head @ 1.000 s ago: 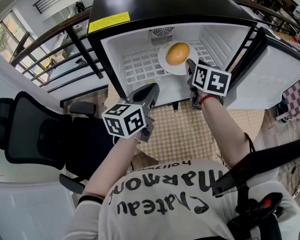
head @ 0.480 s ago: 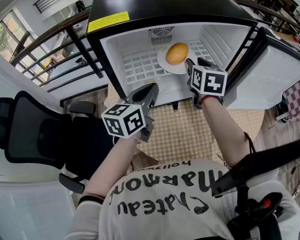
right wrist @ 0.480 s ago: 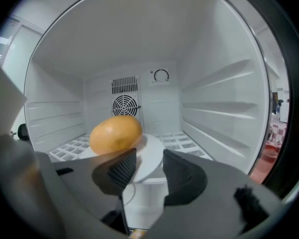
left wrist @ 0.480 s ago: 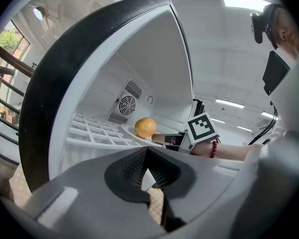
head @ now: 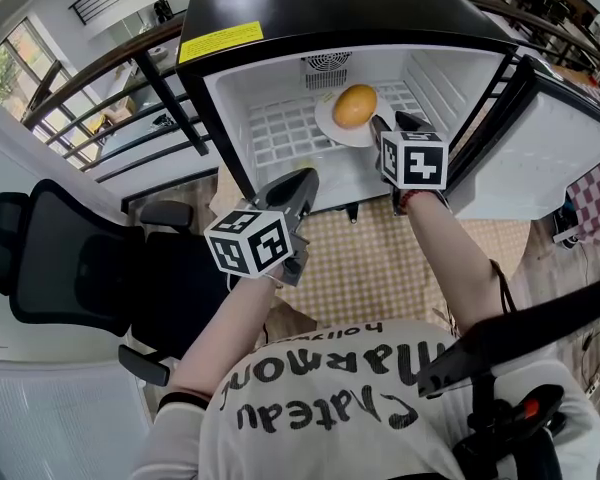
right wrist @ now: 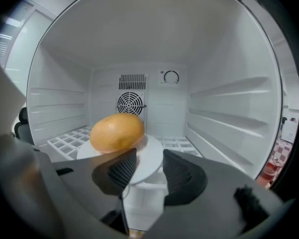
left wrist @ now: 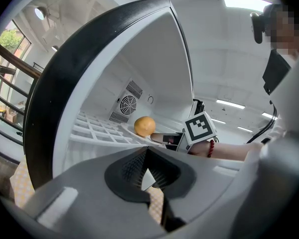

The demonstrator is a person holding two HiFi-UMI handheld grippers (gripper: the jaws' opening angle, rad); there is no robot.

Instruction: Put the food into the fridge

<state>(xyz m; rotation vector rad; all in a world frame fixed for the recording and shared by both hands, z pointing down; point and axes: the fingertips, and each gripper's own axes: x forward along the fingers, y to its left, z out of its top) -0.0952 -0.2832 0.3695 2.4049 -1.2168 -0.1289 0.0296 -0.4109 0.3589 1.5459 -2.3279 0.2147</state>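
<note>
the food, an orange-yellow oval piece, lies on a white plate on the wire shelf inside the open fridge. its long axis runs across the width of the fridge, left to right, with the right end a little higher in the right gripper view. the fan grille of the back wall is behind it.

the right hand-held gripper is at the front edge of the shelf with its jaws wide apart. the near rim of the plate shows in the gap between them, but the pads do not press on it, so it holds nothing. the left hand-held gripper hangs outside, in front of the fridge and over the bench with the checked cloth. its jaws are together and empty.

compared with one second ago, the marker cube of the right hand-held gripper has turned and now faces the head camera more squarely. the plate and the food are at nearly the same place, and the left hand-held gripper has not moved.

left of the plate the shelf is free up to the side wall. the right wall carries ledges, and the door stands swung out to the right.
</note>
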